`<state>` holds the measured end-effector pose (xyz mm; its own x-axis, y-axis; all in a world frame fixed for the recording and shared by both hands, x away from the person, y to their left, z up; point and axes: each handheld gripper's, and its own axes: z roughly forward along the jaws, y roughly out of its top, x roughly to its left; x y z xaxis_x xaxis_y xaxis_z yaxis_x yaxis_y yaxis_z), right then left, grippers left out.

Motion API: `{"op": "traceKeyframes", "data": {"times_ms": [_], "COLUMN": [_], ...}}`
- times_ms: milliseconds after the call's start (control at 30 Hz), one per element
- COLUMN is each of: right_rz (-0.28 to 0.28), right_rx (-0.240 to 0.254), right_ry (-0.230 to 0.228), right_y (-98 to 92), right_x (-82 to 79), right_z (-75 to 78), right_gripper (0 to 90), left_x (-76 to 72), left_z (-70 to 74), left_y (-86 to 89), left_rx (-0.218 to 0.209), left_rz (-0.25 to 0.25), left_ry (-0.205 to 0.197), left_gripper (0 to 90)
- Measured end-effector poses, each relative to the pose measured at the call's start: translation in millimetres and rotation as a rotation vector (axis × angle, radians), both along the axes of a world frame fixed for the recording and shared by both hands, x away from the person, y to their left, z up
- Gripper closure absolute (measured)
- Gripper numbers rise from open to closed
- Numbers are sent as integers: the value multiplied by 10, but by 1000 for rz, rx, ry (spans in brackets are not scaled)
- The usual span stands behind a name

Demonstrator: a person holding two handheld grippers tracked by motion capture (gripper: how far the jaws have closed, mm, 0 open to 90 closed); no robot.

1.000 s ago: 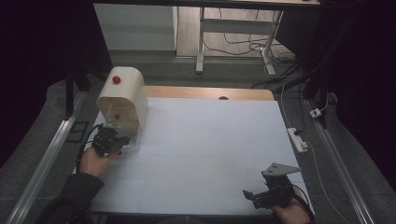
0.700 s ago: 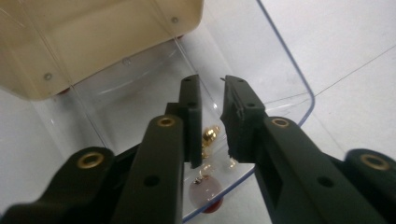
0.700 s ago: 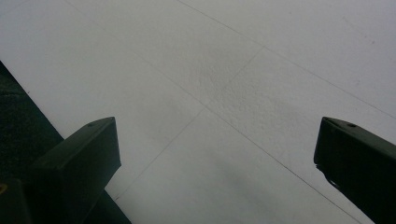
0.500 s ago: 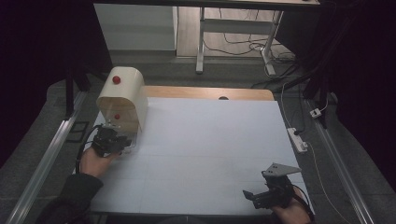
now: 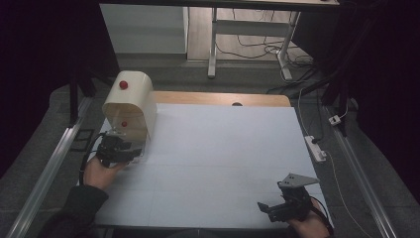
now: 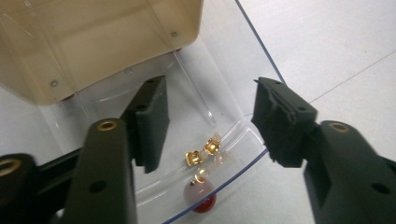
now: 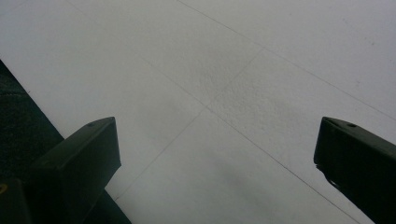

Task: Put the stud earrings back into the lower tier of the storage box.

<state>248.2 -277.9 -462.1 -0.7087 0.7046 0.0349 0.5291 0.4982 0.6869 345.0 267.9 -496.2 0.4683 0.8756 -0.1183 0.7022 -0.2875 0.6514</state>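
While the left gripper (image 6: 208, 126) hovers with its jaws released over the clear tray (image 6: 243, 98) at the front of the cream box (image 5: 130, 103), nothing is grasped. Two small gold clips (image 6: 201, 151) lie touching each other near the tray's curved lip, and one red knob (image 6: 203, 198) sits just below them at the edge. I judge that a push from a jaw can slide the clips sideways or scratch the thin plastic. One more red knob (image 5: 123, 85) is on top of the box. The right gripper (image 5: 286, 205) rests well apart on the white table (image 5: 223, 148), jaws wide and empty.
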Motion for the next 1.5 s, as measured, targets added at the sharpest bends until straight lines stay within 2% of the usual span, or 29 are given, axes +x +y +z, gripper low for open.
{"op": "traceKeyframes", "data": {"times_ms": [467,700,900,1167,1433,1500], "right_rz": [3,4,4,6,5,5], "right_rx": [-3,-5,-6,-9,-9,-8], "right_ry": [-1,-1,-1,-2,-2,-2], "right_y": [7,7,8,12,12,11], "right_x": [-2,-2,-3,-4,-3,-3], "right_z": [-1,-1,-1,-2,-1,-1], "right_gripper": [3,4,4,3,4,3], "left_x": [-43,-77,-123,-187,-227,-240], "left_z": [65,108,153,192,208,211], "left_y": [4,2,-12,-49,-98,-119], "left_rx": [-58,-86,-123,-147,-163,-152], "left_rz": [-5,-11,-33,-63,-110,-120], "left_ry": [-17,-30,-39,-46,-53,-58], "left_gripper": [263,210,162,96,36,15]}}
